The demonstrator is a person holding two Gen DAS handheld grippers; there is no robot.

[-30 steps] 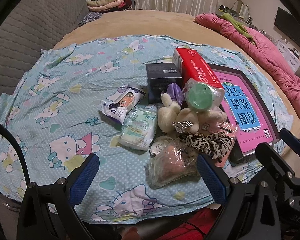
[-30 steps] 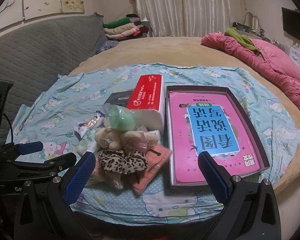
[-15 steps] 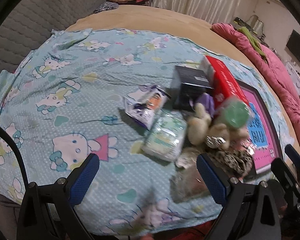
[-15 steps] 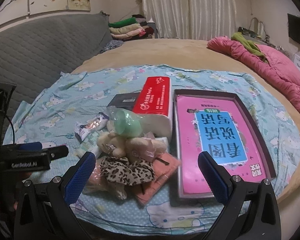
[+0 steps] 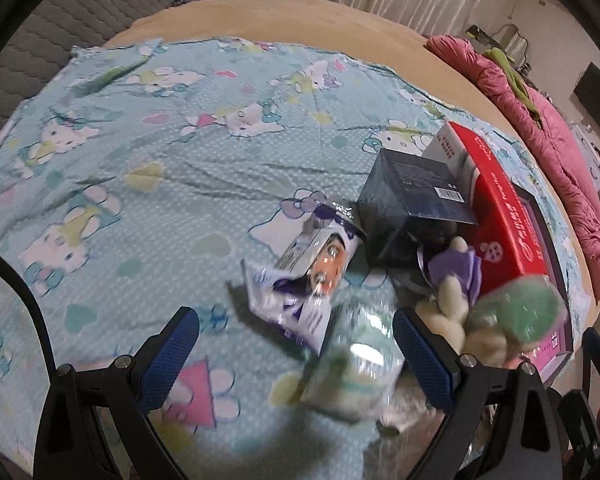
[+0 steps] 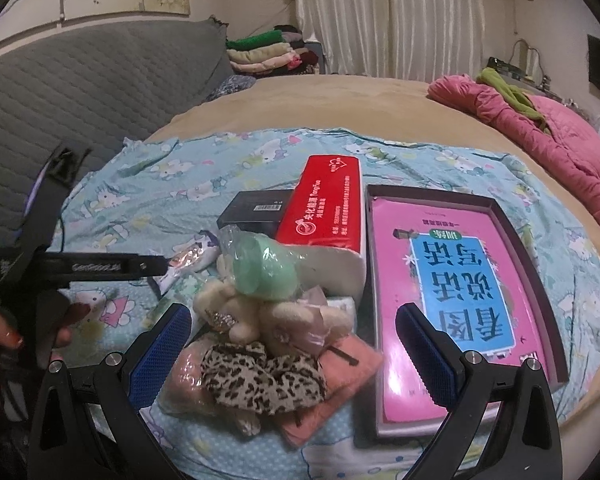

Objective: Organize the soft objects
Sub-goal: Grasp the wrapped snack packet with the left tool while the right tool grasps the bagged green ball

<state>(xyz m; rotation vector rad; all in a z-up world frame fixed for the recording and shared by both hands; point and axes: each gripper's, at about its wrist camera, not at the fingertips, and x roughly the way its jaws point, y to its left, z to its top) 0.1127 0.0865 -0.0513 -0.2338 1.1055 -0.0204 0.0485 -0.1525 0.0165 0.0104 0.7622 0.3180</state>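
A: What lies on the patterned sheet (image 6: 452, 160)?

B: A heap of soft things near the front edge: a leopard-print scrunchie (image 6: 260, 376) on top of a pink cloth (image 6: 340, 376), a cream plush toy (image 6: 236, 308) just behind it, and a green round thing in clear wrap (image 6: 266, 264) resting on the toy. A red tissue pack (image 6: 324, 208) stands behind them, touching a black box (image 6: 256, 210) on one side and the shallow box with the pink book (image 6: 456, 280) on the other.

A: And in front of the left gripper (image 5: 296, 354)?

B: A foil snack packet (image 5: 312, 276) and a soft clear-wrapped pack (image 5: 356, 360) lie between and just beyond its blue pads. The black box (image 5: 412, 200) and tissue pack (image 5: 500, 220) crowd the far side.

A: Anything hard to read?

B: The clear-wrapped pack and the green thing (image 5: 520, 312) are blurred in the left view, so I cannot tell whether a pad touches the pack. The pink book is mostly cut off there.

A: The tools?

B: Both are spread wide, gripping nothing. The right gripper (image 6: 296, 350) hangs over the scrunchie and toy. In the right view the left gripper (image 6: 156, 266) reaches in level from the side, held by a hand (image 6: 4, 336) with red nails.
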